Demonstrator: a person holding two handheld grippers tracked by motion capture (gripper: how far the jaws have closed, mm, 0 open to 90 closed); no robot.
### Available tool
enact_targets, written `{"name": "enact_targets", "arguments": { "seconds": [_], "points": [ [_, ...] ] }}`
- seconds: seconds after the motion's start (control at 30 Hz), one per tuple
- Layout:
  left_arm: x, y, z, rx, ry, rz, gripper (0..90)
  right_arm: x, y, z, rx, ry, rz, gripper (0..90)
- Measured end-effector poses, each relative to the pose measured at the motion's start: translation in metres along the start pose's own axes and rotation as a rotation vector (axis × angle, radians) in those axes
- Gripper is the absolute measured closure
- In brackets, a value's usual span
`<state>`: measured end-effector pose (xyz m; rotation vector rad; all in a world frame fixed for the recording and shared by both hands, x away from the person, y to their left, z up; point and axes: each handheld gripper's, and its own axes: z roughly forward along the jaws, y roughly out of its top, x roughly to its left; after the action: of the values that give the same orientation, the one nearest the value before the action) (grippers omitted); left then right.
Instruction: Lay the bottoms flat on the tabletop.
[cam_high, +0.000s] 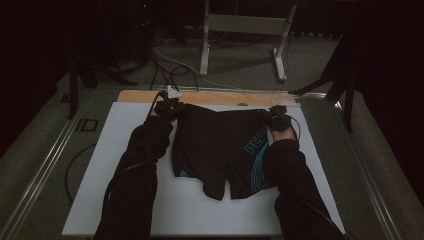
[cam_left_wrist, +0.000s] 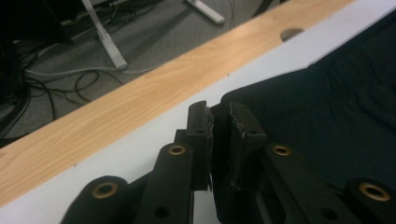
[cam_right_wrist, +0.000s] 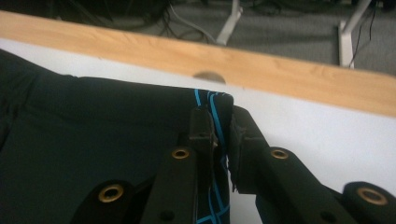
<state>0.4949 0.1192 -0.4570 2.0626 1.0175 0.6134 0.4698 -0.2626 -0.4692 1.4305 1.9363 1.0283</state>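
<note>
While the shorts (cam_high: 220, 145) lie flat, each hand-held gripper (cam_left_wrist: 220, 140) (cam_right_wrist: 223, 140) pinches a waistband corner.

Both arms stretched fwd; L tongs (cam_high: 169, 104) & R tongs (cam_high: 276, 116) clamped.

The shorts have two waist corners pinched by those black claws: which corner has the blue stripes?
The corner in the right gripper: thin blue lines cross the shorts there. The left gripper pinches plain dark cloth.

Black shorts (cam_high: 215, 150) with blue print, spread flat. Waistband beside the table (cam_high: 125, 150)'s far wooden edge, legs pointing away from it.
</note>
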Motion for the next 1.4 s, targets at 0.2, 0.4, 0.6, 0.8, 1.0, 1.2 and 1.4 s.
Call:
{"name": "enact_targets", "arguments": {
  "seconds": [0.2,0.4,0.6,0.8,1.0,1.2,1.4],
  "points": [
    [-0.002,-0.008,0.002,0.067,-0.037,-0.085,18.0,-0.001,-0.009,0.006,0.024,0.036,0.012,30.6],
    [-0.014,-0.01,-0.014,0.047,-0.117,-0.083,3.1,0.002,-0.012,0.004,0.056,0.145,0.004,9.6],
    [-0.021,-0.009,-0.025,0.029,-0.165,-0.07,2.6,0.01,-0.012,-0.003,0.058,0.164,-0.026,9.7],
    [-0.027,-0.014,-0.045,0.006,-0.224,-0.039,2.7,0.011,-0.013,-0.015,0.035,0.181,-0.024,9.7],
    [-0.032,-0.024,-0.068,-0.007,-0.261,-0.014,3.0,0.011,-0.017,-0.03,0.02,0.196,-0.044,9.8],
    [-0.05,-0.046,-0.098,-0.017,-0.339,0.046,4.9,0.012,-0.023,-0.053,-0.004,0.224,-0.053,10.0],
    [-0.073,-0.074,-0.13,-0.016,-0.433,0.131,16.9,0.015,-0.034,-0.077,-0.03,0.259,-0.072,10.0]
  ]
}}
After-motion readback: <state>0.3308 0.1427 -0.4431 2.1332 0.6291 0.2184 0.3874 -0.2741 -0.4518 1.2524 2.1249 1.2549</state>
